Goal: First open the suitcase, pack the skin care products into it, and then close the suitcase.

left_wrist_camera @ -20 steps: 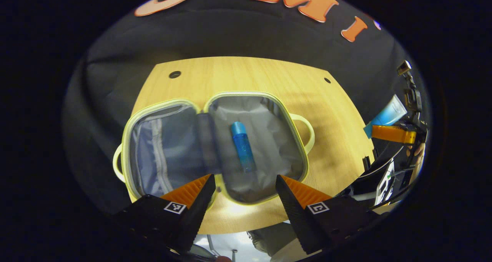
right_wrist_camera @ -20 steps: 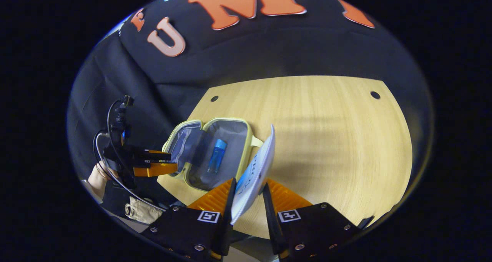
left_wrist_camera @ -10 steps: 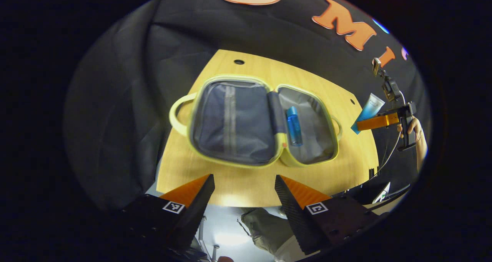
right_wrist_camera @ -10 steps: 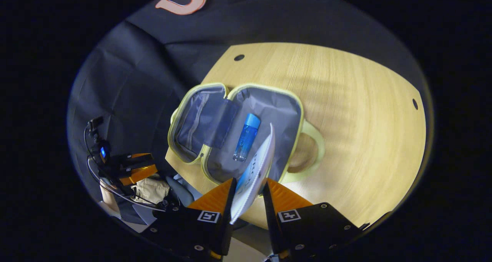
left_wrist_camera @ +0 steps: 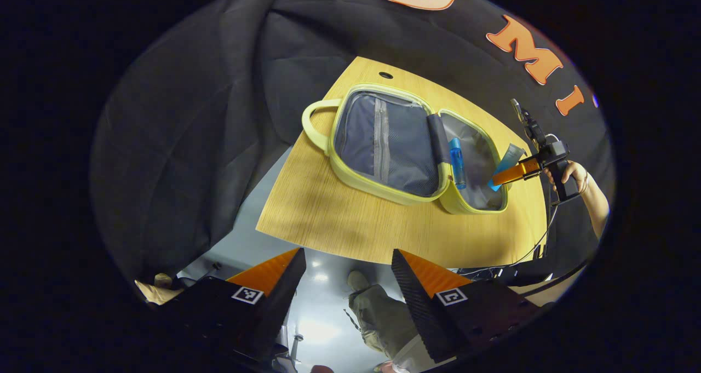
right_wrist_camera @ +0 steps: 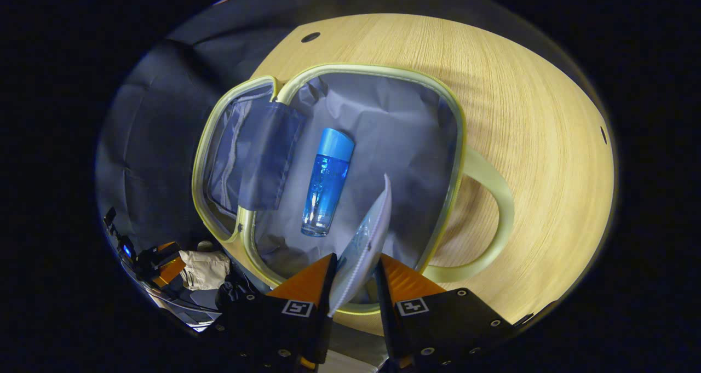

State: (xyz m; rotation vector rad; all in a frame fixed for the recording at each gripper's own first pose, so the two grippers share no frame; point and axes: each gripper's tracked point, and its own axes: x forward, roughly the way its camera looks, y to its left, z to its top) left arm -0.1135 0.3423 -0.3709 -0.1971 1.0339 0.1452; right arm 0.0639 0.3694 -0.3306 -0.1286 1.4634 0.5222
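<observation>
The left gripper (left_wrist_camera: 346,263) is held spread off the tabletop (left_wrist_camera: 350,225) edge. At 12 o'clock the suitcase (right_wrist_camera: 350,115) lies open, a blue bottle (right_wrist_camera: 327,182) inside. A tube (right_wrist_camera: 364,247) is pinched by the right gripper (right_wrist_camera: 353,271) over it.

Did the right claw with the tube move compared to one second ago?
Yes. The right claw carried the tube from beside the suitcase to over its open right half, near the blue bottle.
</observation>
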